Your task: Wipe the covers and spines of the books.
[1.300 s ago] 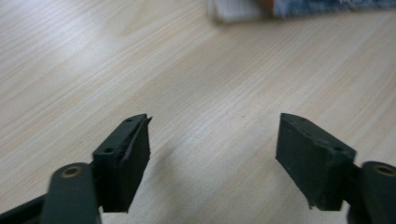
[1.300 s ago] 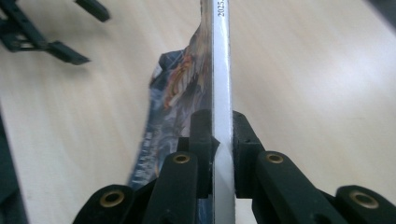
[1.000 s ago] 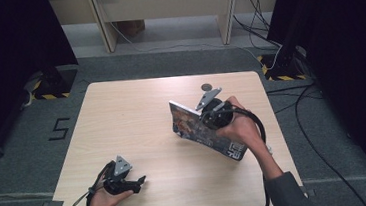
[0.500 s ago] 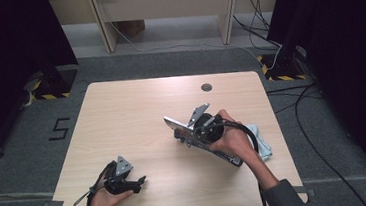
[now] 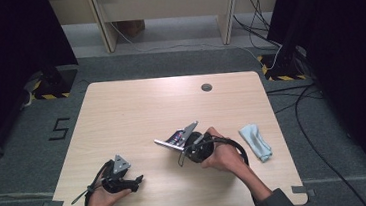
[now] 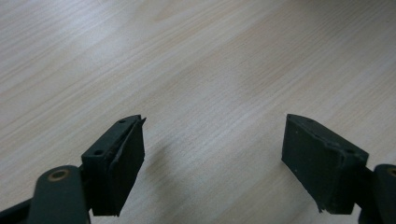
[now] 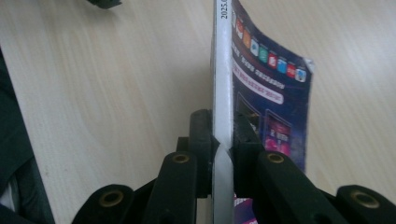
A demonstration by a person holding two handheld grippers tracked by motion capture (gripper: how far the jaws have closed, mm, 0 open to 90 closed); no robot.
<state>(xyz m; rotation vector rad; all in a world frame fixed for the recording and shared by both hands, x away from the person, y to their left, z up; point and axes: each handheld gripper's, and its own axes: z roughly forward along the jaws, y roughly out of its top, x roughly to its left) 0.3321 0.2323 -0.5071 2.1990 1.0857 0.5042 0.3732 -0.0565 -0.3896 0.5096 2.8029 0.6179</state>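
The thin, glossy magazine with a white spine and a dark blue, brightly printed cover [image 7: 261, 88] is clamped at its spine edge between the black jaws of your right gripper [image 7: 223, 140], which press flat on both faces with no gap showing. In the high view it hangs just above the pale wooden table [image 5: 136, 112], a little right of centre and near your edge, held by the right gripper [image 5: 182, 142]. Judge it as light but floppy: the free corner of the cover already curls away in the right gripper view, so the pages will likely sag or fan if you tilt it. The spine is the stiffest place to hold, and you are on it; the glossy cover may slip under a loose pinch, so keep the pressure even. Its long axis runs along the spine, straight away from your jaws, and in the high view that points toward your left and slightly away from you. Your left gripper [image 5: 136, 179] rests low at the near left of the table, its jaws spread wide over bare wood with nothing between them. A crumpled light blue cloth [image 5: 254, 141] lies near the right edge, well apart from the magazine.
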